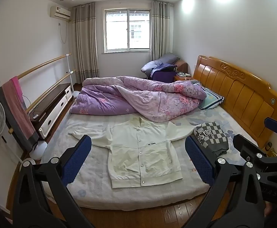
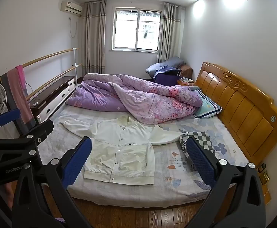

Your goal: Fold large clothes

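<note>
The white jacket (image 1: 142,152) lies flat and face up on the near part of the bed (image 1: 92,190), snapped shut, both sleeves spread sideways. It looks soft, limp and light, likely to sag and crease when lifted, so a sleeve cuff or shoulder seam seems the best hold. A folded checkered garment (image 1: 212,136) touches its right sleeve. The left gripper (image 1: 138,161) and right gripper (image 2: 139,163) hover above the bed's edge, jaws wide apart, empty.

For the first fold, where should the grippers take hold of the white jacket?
Probably at the two sleeve ends. The white jacket lies flat, buttoned, sleeves spread sideways. Left gripper comes from the left cuff side, right gripper from the sleeve beside the checkered garment.
</note>
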The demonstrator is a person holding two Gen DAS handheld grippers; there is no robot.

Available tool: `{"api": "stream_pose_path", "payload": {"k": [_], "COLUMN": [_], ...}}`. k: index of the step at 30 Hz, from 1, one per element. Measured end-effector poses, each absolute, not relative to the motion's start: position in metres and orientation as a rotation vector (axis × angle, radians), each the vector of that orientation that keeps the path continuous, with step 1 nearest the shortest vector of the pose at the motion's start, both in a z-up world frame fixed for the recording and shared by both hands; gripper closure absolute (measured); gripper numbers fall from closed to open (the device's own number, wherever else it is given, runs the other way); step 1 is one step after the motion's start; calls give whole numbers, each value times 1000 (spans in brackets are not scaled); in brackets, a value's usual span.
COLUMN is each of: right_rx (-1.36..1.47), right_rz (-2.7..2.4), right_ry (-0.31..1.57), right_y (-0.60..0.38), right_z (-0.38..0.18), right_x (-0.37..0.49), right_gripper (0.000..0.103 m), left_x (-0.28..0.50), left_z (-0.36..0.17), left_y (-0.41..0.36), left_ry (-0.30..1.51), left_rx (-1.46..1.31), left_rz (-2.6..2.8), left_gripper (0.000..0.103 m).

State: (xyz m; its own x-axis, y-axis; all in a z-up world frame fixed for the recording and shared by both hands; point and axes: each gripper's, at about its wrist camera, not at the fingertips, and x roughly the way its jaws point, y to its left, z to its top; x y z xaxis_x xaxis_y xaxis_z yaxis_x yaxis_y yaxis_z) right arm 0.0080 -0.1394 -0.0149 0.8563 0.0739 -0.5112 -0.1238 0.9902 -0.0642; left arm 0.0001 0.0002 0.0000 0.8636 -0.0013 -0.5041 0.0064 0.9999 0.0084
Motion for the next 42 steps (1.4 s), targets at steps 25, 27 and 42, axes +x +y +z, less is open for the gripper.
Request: {"api": "stream_pose_path", "payload": {"k": [25,27,42], "right_rx": [-95,-96,-99], "right_rz": [104,104,104], "right_ry": [542,543,547], "right_y": [-139,-139,-139], "right_z": [-20,-20,-24], "right_x": [15,15,16], "right_gripper": [7,7,7], "left_x": [2,2,3], "left_z": [-7,-7,-7], "left_y": [11,11,7], "left_ry": [532,534,537], "left_rx": [22,22,24], "left_rz": [0,0,3], "left_gripper": [5,5,5]}}
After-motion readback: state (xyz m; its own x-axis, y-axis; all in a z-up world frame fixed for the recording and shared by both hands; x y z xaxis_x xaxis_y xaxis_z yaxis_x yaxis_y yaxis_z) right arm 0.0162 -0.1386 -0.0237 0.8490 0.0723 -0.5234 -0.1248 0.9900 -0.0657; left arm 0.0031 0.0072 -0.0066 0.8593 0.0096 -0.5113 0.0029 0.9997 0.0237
